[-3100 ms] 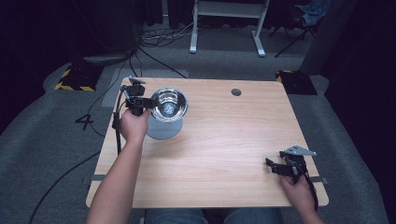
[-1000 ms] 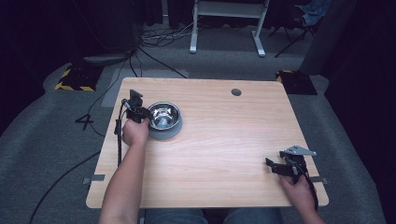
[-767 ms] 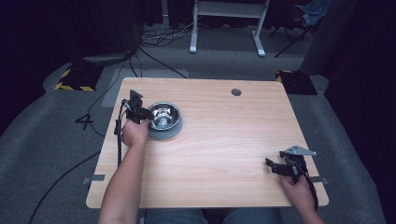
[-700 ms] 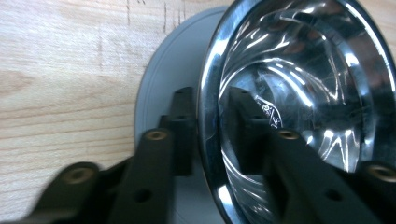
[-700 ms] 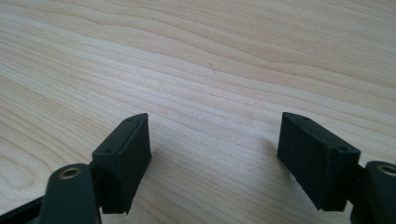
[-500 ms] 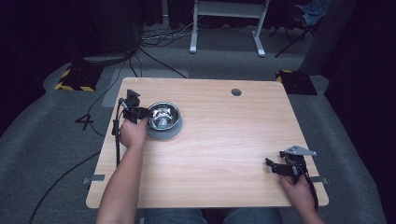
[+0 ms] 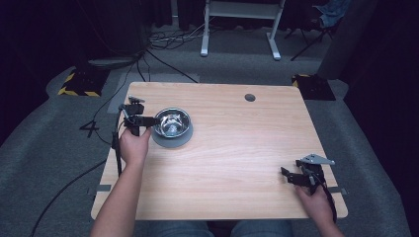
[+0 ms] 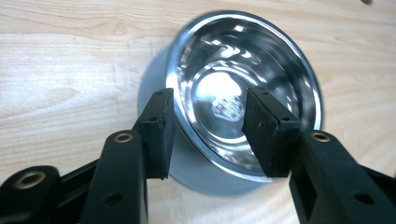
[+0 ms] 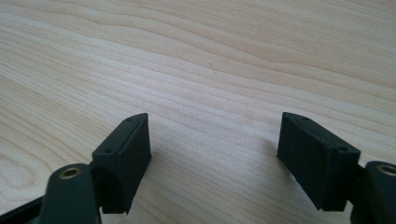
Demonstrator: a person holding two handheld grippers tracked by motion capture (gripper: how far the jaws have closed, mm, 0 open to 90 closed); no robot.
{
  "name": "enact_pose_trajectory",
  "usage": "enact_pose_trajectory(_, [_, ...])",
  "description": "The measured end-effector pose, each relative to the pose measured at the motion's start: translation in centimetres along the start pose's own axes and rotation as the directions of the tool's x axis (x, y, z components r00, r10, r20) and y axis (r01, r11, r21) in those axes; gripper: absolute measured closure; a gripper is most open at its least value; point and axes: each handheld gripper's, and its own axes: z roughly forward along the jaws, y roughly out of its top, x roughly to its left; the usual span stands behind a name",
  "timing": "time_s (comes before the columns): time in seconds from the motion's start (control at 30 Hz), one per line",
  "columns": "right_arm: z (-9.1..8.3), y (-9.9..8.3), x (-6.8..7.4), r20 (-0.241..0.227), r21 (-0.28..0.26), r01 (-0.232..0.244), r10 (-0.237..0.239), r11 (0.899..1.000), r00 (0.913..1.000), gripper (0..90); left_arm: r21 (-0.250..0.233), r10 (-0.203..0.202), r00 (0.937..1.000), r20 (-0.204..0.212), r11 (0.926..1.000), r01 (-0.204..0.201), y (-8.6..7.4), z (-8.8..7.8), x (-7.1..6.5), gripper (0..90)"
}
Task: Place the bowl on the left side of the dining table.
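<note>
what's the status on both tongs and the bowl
Left tongs open, straddling the steel bowl's near rim. Bowl sits on a grey disc. Right tongs open over bare table. Nothing in the way.

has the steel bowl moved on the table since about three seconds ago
Yes. The steel bowl now sits lower, on its grey base on the table; earlier the left gripper held it raised. Against the table's hole, it has barely shifted sideways.

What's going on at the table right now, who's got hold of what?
A person works two hand-held grippers. The left gripper is at the steel bowl, which sits on a grey round base near the table's left edge; its jaws straddle the near rim, parted, not clamped. The right gripper rests open over bare wood near the right front corner, holding nothing.
</note>
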Motion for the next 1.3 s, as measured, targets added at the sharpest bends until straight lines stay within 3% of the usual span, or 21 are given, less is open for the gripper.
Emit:
enact_pose_trajectory(0.13, [0.0, 0.0, 0.0, 0.0, 0.0, 0.0, 0.0, 1.0, 1.0, 25.8, 0.004, 0.047, 0.9975, 0.053, 0.9989, -0.047, -0.7, -1.2, -1.0, 53.5])
enact_pose_trajectory(0.23, [0.0, 0.0, 0.0, -0.001, -0.001, -0.001, 0.001, 1.0, 1.0, 25.8, -0.001, 0.094, 0.9931, 0.071, 0.9956, -0.094, -1.3, -2.0, -1.8, 53.5])
enact_pose_trajectory(0.33, [0.0, 0.0, 0.0, -0.001, -0.001, -0.001, 0.001, 1.0, 1.0, 25.8, -0.009, 0.096, 0.9893, 0.11, 0.9954, -0.096, -1.9, -3.0, -2.3, 53.6])
enact_pose_trajectory(0.47, [0.0, 0.0, 0.0, -0.003, -0.001, 0.0, 0.0, 1.0, 1.0, 26.3, -0.013, 0.135, 0.9814, 0.136, 0.9908, -0.135, -2.8, -4.2, -2.7, 53.3])
enact_pose_trajectory(0.63, [0.0, 0.0, 0.0, -0.005, -0.002, 0.003, -0.003, 1.0, 1.0, 27.0, -0.008, 0.153, 0.9712, 0.183, 0.9881, -0.154, -4.0, -5.3, -2.8, 52.4])
enact_pose_trajectory(0.83, [0.0, 0.0, 0.0, -0.005, -0.002, 0.003, -0.003, 1.0, 1.0, 27.1, -0.039, 0.19, 0.9653, 0.179, 0.9817, -0.186, -5.8, -6.7, -2.5, 51.9])
enact_pose_trajectory(1.3, [0.0, 0.0, 0.0, -0.012, -0.003, 0.007, -0.007, 1.0, 0.9999, 28.5, -0.062, 0.277, 0.9441, 0.178, 0.9607, -0.271, -9.0, -9.1, -2.0, 48.6])
